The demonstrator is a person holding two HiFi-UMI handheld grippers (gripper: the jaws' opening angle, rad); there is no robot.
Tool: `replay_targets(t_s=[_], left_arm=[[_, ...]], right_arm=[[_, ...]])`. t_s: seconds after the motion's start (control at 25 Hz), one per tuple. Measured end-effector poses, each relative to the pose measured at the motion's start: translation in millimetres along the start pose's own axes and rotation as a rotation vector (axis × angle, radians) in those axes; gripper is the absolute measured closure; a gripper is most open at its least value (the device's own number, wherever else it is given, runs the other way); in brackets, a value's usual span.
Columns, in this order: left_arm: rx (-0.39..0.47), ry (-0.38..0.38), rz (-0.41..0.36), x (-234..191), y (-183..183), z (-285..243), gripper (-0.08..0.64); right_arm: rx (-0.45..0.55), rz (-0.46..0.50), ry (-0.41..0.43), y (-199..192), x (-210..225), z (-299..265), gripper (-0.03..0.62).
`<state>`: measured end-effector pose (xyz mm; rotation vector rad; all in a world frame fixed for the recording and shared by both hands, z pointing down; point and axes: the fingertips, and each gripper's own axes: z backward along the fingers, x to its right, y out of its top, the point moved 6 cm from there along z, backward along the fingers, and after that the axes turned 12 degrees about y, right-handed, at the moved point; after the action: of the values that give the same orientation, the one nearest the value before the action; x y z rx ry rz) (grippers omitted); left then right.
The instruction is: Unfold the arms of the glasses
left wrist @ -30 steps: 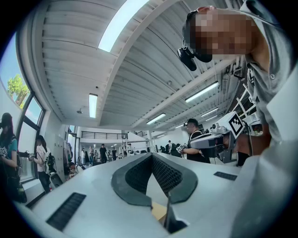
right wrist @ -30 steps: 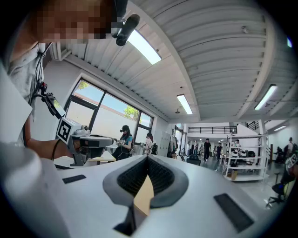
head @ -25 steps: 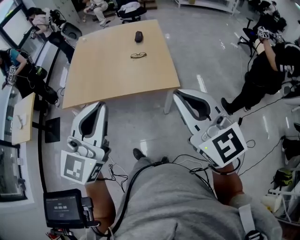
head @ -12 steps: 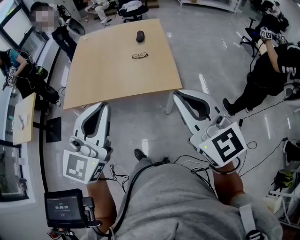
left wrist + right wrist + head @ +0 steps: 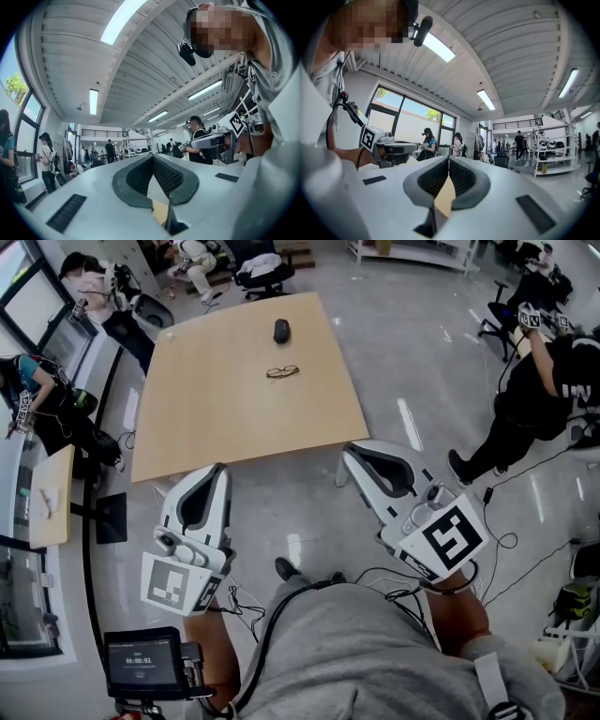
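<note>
The dark-framed glasses [image 5: 282, 371] lie on the far half of the tan table [image 5: 216, 418], arms folded as far as I can tell at this distance. A small black oval object [image 5: 281, 331] sits just beyond them. My left gripper [image 5: 217, 469] and right gripper [image 5: 348, 453] hang over the floor short of the table's near edge, both well short of the glasses. In the left gripper view the left gripper [image 5: 152, 156] has its pads together with nothing between them. The right gripper [image 5: 448, 160] in its own view is likewise shut and empty. Both point level into the room.
People stand and sit around the room: one at the right [image 5: 534, 390], others at the desks on the left [image 5: 37, 399] and by chairs at the back [image 5: 258, 268]. Cables trail on the floor at the right. A small screen [image 5: 145, 664] hangs at my lower left.
The table and glasses have come nearer and lower in the head view. Both grippers have moved forward with me and stayed shut.
</note>
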<state>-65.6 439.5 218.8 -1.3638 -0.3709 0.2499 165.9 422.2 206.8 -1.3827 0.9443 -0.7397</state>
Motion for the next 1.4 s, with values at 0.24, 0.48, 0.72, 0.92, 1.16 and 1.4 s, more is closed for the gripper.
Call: replay_targets(t_s=[0.24, 0.48, 0.72, 0.92, 1.16, 1.4], left_arm=[[0.030, 0.004, -0.025, -53.2, -4.0, -38.1, 0.555], [0.046, -0.027, -0.034, -90.5, 4.1, -75.6, 0.555], [0.065, -0.033, -0.033, -129.6, -8.6, -93.7, 0.554], [0.058, -0.055, 0.008, -154.8, -23.7, -111.0, 0.555], [0.054, -0.091, 0.011, -190.7, -40.1, -135.4, 0.555], [0.075, -0.094, 0.033, -201.7, -51.0, -186.2, 0.555]], right_arm=[[0.012, 0.024, -0.010, 4.2, 26.3, -47.0, 0.584], [0.000, 0.051, -0.030, 21.9, 51.3, -88.3, 0.584], [0.009, 0.075, -0.070, 24.3, 70.1, -124.0, 0.584], [-0.003, 0.076, -0.113, 24.8, 88.8, -149.9, 0.584], [-0.020, 0.078, -0.126, 19.7, 105.0, -194.8, 0.584], [-0.006, 0.091, -0.138, 15.5, 157.8, -213.8, 0.584]])
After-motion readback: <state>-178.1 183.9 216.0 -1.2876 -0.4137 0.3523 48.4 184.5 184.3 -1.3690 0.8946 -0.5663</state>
